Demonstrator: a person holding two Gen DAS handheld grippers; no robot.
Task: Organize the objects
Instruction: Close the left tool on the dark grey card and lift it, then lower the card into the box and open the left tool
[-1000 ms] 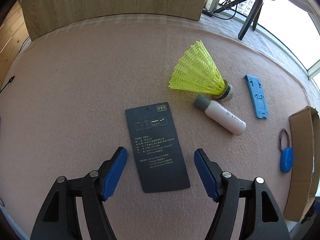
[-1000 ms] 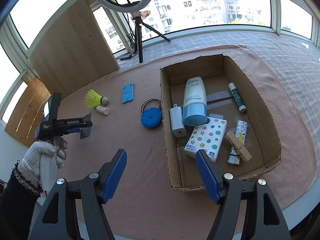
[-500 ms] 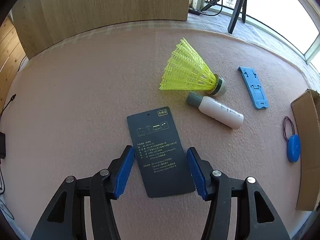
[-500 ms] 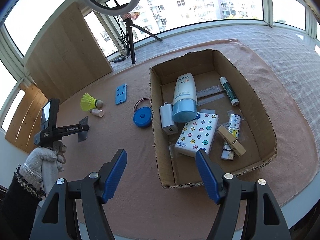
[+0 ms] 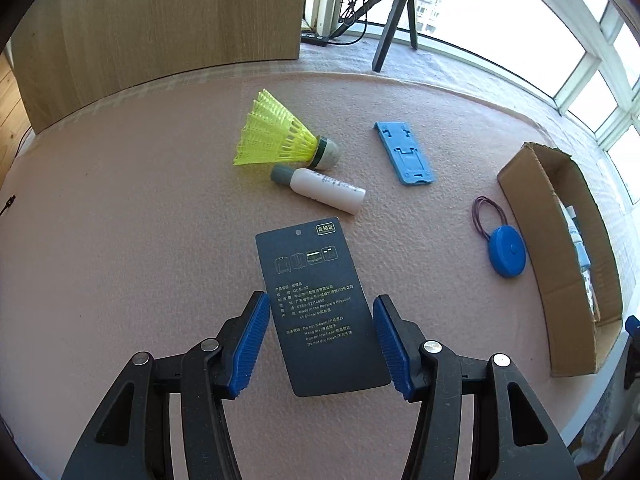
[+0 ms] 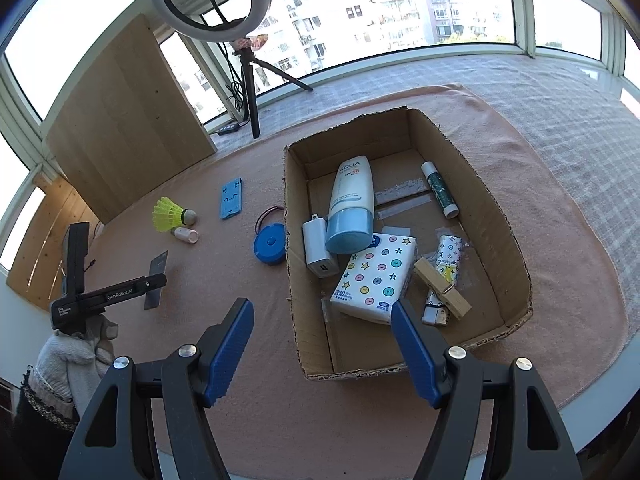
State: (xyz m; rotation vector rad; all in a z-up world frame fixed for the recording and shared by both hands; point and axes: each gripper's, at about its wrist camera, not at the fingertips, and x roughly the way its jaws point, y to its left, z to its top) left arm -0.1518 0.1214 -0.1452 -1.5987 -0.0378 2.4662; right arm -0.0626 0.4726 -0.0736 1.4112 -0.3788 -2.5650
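Note:
My left gripper (image 5: 320, 332) is shut on a dark printed card (image 5: 320, 304), its blue pads against the card's two long edges. In the right wrist view the card (image 6: 158, 278) hangs tilted above the pink cloth, carried by a gloved hand (image 6: 76, 356). Beyond it lie a yellow shuttlecock (image 5: 276, 136), a small white bottle (image 5: 320, 188), a blue phone stand (image 5: 404, 152) and a round blue tape measure (image 5: 507, 251). My right gripper (image 6: 322, 328) stands open over the near left corner of the cardboard box (image 6: 492, 208), with nothing between its fingers.
The box holds a sunscreen tube (image 6: 352, 204), a white charger (image 6: 318, 248), a tissue pack (image 6: 376, 276), a clothespin (image 6: 442, 288) and a glue stick (image 6: 440, 190). A ring light tripod (image 6: 248, 84) and a wooden panel (image 6: 120, 128) stand at the back. The table edge runs close at front right.
The left jaws narrowed onto the card's edges and lifted it off the cloth. The left gripper then moved so the box came into its view. The right gripper barely moved.

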